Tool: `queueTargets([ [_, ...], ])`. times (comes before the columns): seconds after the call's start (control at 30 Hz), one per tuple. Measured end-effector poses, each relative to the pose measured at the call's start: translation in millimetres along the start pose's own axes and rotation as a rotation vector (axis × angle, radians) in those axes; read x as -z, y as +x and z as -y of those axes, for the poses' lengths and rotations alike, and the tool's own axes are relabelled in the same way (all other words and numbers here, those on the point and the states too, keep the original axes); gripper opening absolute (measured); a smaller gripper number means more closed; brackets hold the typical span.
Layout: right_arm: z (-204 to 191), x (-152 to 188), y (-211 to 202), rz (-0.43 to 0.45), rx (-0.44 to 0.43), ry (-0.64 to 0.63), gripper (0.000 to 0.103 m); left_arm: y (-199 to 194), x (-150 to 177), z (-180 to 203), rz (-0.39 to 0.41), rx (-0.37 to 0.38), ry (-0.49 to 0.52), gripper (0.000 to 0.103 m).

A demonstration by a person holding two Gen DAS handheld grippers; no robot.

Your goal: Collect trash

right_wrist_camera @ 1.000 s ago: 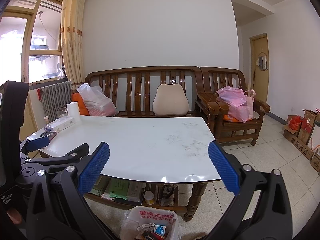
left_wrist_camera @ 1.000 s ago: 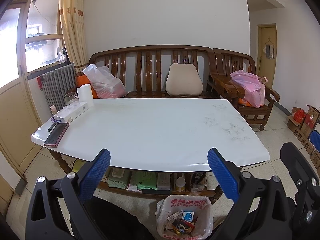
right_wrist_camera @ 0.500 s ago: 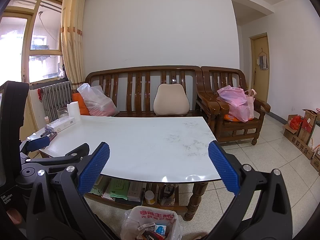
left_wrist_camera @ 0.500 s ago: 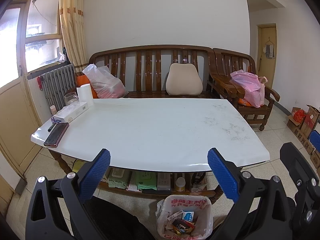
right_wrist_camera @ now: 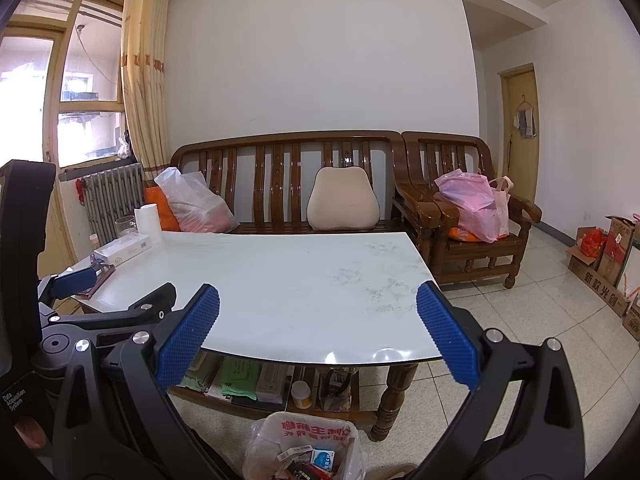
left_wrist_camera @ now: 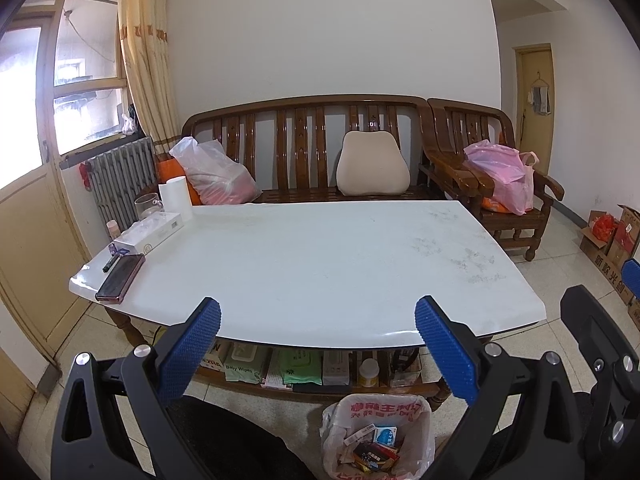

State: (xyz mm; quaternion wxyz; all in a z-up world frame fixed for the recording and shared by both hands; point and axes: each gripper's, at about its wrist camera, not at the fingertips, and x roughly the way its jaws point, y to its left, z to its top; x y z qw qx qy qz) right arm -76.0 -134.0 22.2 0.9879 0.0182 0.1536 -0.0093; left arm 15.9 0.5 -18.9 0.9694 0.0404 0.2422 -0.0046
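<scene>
While both grippers are held above the near edge of the white table (left_wrist_camera: 320,256), the fingers of the left gripper (left_wrist_camera: 318,344) are spread wide with nothing between them, and those of the right gripper (right_wrist_camera: 318,344) are likewise released and bare. Below the near edge of the table, on the tiled floor, a trash bin (left_wrist_camera: 378,436) lined with a white printed bag is seen, and small boxes and wrappers are piled inside it; the same trash bin (right_wrist_camera: 304,448) appears at the bottom of the right wrist view. On the left end of the table, a dark phone (left_wrist_camera: 120,278) is laid flat, with a pen (left_wrist_camera: 111,263) just beside it and a white tissue box (left_wrist_camera: 154,233) farther back. Behind the tissue box, a paper roll (left_wrist_camera: 175,198) is stood upright, and a clear glass jar (left_wrist_camera: 147,205) is set next to it. On the shelf under the table, packs of wipes (left_wrist_camera: 272,368) and a small bottle (left_wrist_camera: 368,372) are stored. Beyond the table, a wooden bench (left_wrist_camera: 304,148) is placed against the wall, and a beige cushion (left_wrist_camera: 372,168) and a filled plastic bag (left_wrist_camera: 216,176) are rested on its seat.
</scene>
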Motion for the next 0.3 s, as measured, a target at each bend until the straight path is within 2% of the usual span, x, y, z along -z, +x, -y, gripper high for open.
queueTargets([
  [0.3, -1.8, 0.9, 0.2, 0.003, 0.004, 0.0, 0.097, -0.4, -2.2, -2.7, -0.003, -0.003, -0.013, 0.095],
])
